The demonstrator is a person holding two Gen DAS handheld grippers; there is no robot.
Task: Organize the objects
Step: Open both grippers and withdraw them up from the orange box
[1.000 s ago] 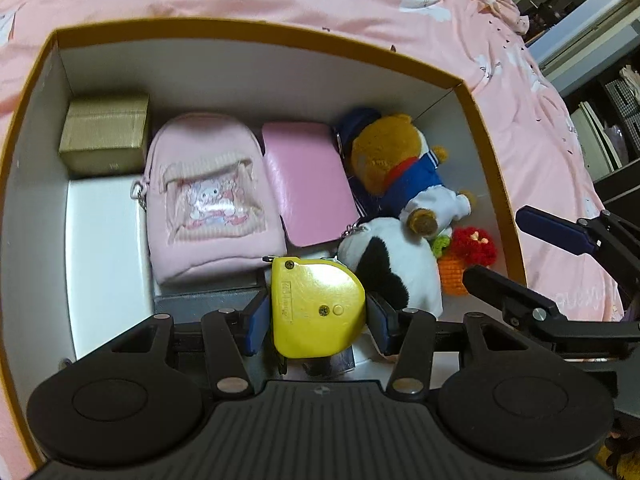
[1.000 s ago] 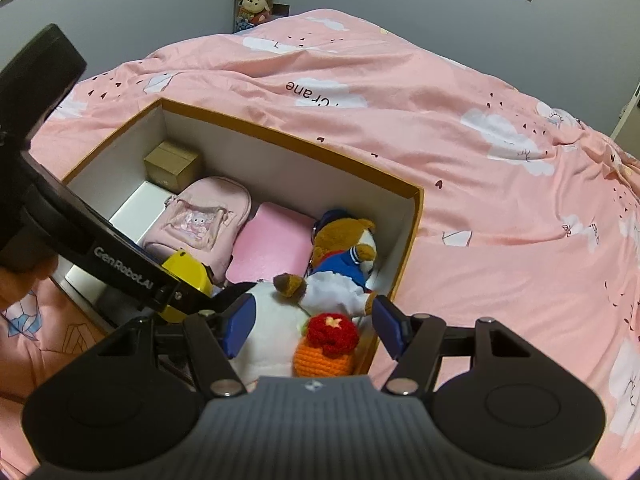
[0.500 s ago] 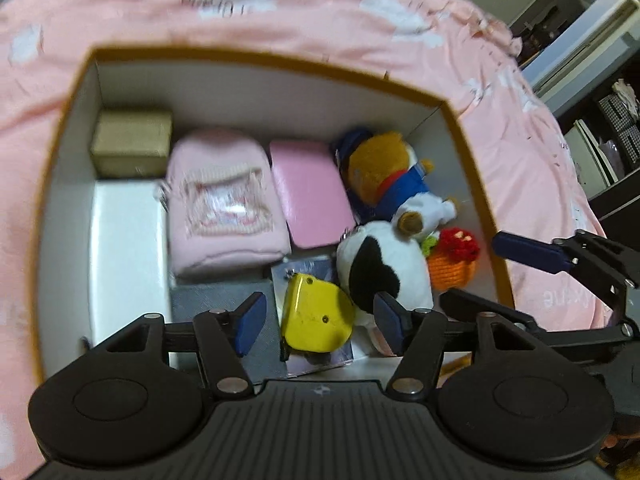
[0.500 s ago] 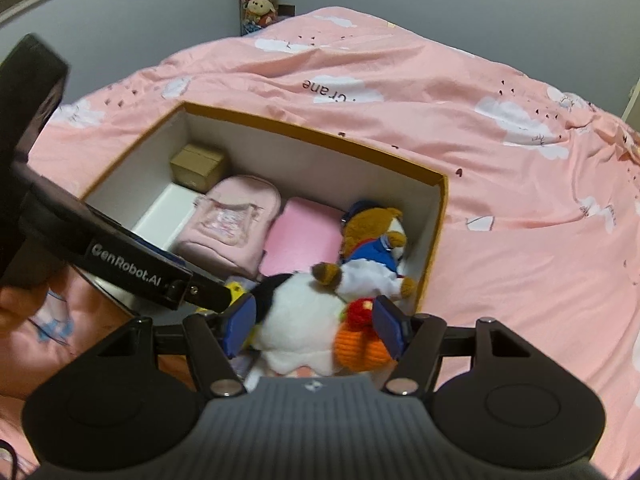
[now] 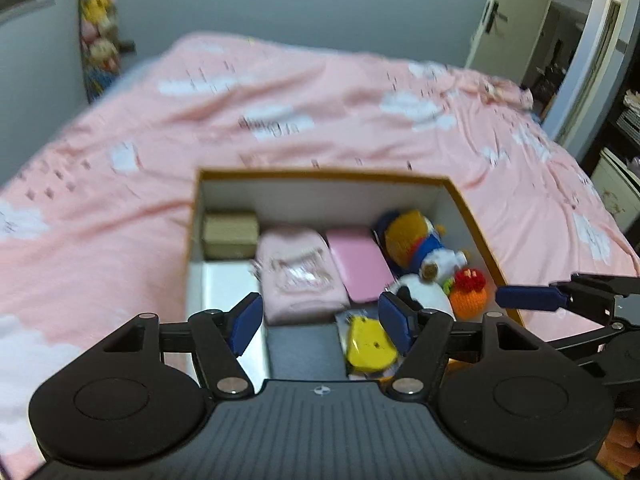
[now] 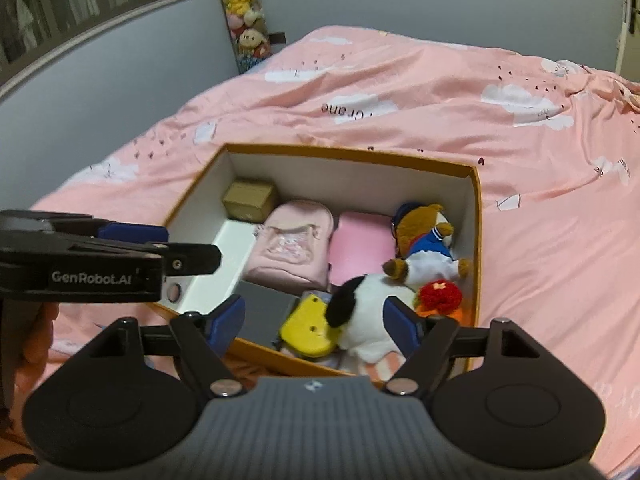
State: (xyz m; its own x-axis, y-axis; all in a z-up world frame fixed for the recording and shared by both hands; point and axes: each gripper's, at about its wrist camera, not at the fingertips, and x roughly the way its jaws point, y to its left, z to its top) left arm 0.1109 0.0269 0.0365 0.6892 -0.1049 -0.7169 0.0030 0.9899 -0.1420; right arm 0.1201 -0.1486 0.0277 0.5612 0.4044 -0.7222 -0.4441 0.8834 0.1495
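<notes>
An open cardboard box [image 6: 475, 216] lies on the pink bed. It holds a yellow tape measure [image 5: 370, 346] [image 6: 308, 326], a pink backpack [image 6: 294, 240], a pink pouch [image 6: 362, 246], a bear plush [image 6: 424, 236], a black-and-white plush [image 6: 366, 304], a red-orange knitted toy [image 6: 440, 296] and a small brown carton [image 6: 250, 198]. My left gripper [image 5: 322, 320] is open and empty, raised above the box's near edge. My right gripper [image 6: 316, 324] is open and empty above the box's near side.
The pink bedspread [image 6: 420, 92] spreads all around the box. A hanging row of plush toys [image 6: 244, 12] is on the far wall. A doorway and shelves [image 5: 580, 60] stand at the right.
My left gripper let go of the yellow tape measure, which now lies in the box, and pulled up and back. My right gripper also drew back and up.
</notes>
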